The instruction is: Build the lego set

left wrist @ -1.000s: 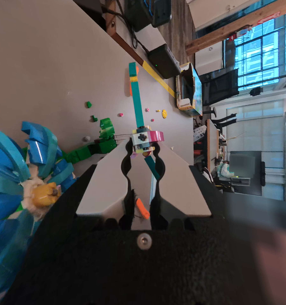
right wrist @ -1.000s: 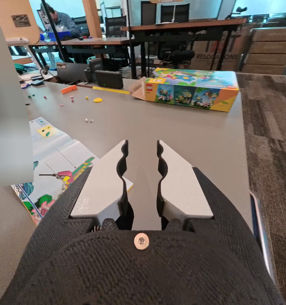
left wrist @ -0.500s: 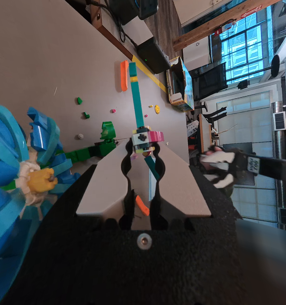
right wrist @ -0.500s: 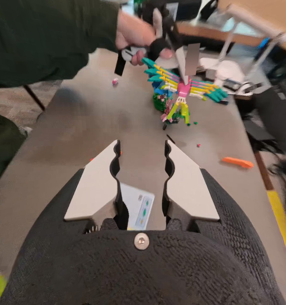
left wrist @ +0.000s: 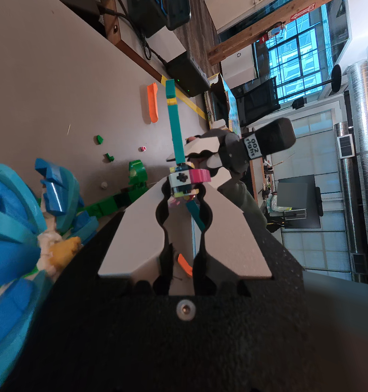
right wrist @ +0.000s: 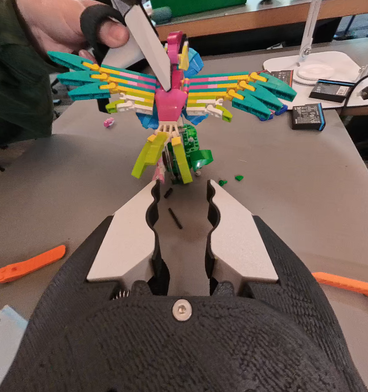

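**Bird model pinched at its body, second gripper empty before it**

The grey surface (right wrist: 284, 191) carries the lego bird (right wrist: 170, 101), wings outstretched above its green stand. The left gripper (left wrist: 184, 191) has its jaws pinching the bird's pink body. The right gripper (right wrist: 182, 184) has its jaws spread and empty, just short of the bird's lime tail.

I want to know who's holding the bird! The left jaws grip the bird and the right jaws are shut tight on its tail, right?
Not quite. The left gripper does grip the bird, but in the right wrist view the right gripper has its jaws open and empty, short of the tail.
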The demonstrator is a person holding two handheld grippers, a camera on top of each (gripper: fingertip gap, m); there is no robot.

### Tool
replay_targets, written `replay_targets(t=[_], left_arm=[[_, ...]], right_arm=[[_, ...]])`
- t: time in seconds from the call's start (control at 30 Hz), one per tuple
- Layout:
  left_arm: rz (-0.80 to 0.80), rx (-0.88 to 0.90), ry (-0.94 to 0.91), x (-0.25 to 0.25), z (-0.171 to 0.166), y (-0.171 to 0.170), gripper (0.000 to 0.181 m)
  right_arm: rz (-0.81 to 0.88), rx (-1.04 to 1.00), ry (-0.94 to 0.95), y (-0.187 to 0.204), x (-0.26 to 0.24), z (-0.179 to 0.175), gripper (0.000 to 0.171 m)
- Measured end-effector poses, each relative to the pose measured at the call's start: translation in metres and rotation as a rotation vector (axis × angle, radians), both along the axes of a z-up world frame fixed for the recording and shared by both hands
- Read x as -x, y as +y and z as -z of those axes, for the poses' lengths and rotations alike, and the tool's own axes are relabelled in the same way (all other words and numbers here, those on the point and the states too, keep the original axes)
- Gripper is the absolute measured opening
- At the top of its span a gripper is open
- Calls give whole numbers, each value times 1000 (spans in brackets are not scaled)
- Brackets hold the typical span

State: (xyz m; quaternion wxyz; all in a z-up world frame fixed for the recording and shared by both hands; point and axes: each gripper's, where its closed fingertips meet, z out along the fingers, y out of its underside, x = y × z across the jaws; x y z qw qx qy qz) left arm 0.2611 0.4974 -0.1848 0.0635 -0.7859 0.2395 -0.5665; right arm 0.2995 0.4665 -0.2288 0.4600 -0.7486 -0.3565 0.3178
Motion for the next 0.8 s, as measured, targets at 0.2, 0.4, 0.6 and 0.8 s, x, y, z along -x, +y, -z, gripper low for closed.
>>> replay_targets(t=[0.2, 0.4, 0.6, 0.8], left_arm=[[4, -20, -2, -3, -1, 0, 22], [-4, -22, -4, 0, -1, -1, 22], [-14, -10, -16, 1, -1, -2, 22], [-25, -17, -32, 3, -1, -3, 22]], right_arm=[[-96, 34, 45, 13, 11, 14, 45], [-206, 7, 156, 0, 25, -3, 37], [-192, 34, 190, 0, 32, -3, 34], [-180, 52, 212, 1, 38, -4, 28]])
